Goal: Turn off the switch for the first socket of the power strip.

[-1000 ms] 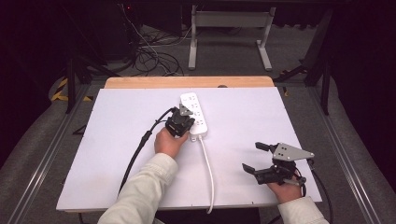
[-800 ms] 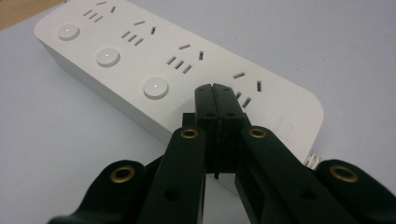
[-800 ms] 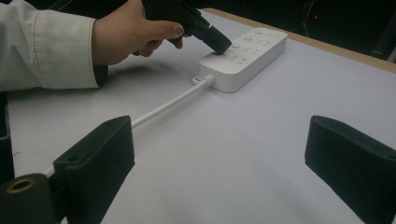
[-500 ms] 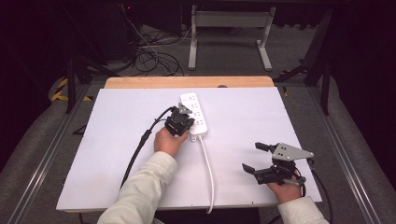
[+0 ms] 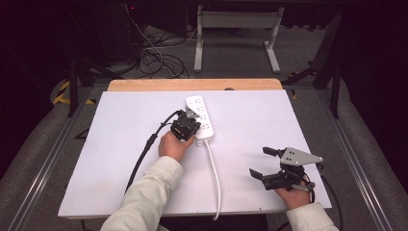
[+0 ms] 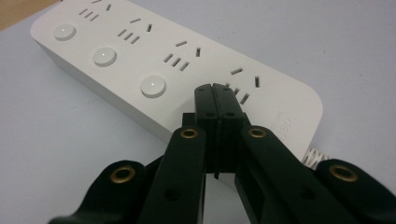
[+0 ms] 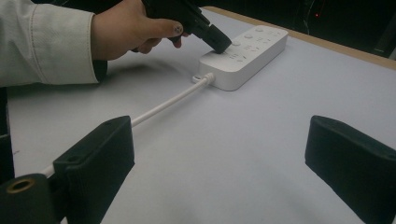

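A white power strip (image 5: 202, 111) lies at the back middle of the white table top (image 5: 110, 159), and its white cord (image 5: 214, 174) runs toward the front edge. My left gripper (image 5: 193, 127) is shut, with its tips pressed down on the strip's cord end. In the left gripper view the closed jaws (image 6: 213, 91) rest on the strip (image 6: 140, 51) beside the last socket, in line with three round buttons. At the front right, my right gripper (image 5: 263, 162) stands open and holds nothing. Its view shows wide-apart jaws (image 7: 219, 158), the strip (image 7: 252, 56), the cord (image 7: 163, 105) and the left gripper (image 7: 218, 44) farther off.
A black cable (image 5: 143, 153) trails from the left gripper across the table's left half. A wooden edge (image 5: 192, 84) borders the back of the table. Beyond it are tangled floor cables (image 5: 159, 57) and a grey metal stand (image 5: 235, 24).
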Tool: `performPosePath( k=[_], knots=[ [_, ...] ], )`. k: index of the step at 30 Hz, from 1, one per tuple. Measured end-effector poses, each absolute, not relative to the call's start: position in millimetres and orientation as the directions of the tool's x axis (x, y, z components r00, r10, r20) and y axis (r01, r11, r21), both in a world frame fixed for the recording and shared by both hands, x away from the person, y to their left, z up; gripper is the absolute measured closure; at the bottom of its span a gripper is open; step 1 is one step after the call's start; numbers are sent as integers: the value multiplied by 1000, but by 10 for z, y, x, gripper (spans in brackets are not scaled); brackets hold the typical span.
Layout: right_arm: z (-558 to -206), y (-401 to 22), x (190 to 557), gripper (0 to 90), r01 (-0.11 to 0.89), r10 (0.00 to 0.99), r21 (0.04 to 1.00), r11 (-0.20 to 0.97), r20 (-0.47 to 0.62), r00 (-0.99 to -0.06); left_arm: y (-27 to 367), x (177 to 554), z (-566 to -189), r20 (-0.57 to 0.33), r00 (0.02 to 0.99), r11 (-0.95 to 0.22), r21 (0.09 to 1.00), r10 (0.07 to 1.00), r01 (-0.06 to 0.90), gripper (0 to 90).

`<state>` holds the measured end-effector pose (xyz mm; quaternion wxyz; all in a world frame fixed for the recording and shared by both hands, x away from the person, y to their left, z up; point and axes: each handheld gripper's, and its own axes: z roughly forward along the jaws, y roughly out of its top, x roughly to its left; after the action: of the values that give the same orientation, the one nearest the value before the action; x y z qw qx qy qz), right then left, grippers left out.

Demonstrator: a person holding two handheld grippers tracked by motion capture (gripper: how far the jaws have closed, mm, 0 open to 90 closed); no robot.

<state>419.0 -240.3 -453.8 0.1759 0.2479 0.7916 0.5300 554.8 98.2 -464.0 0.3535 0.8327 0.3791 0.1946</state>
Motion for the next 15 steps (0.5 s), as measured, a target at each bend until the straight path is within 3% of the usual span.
performPosePath(
  k=[15],
  knots=[
    [-4534,-2418,4188,88,204,583,929,309,-16,-812,1055,5441,-4435,29,646,-422,780,763,462,900]
  ],
)
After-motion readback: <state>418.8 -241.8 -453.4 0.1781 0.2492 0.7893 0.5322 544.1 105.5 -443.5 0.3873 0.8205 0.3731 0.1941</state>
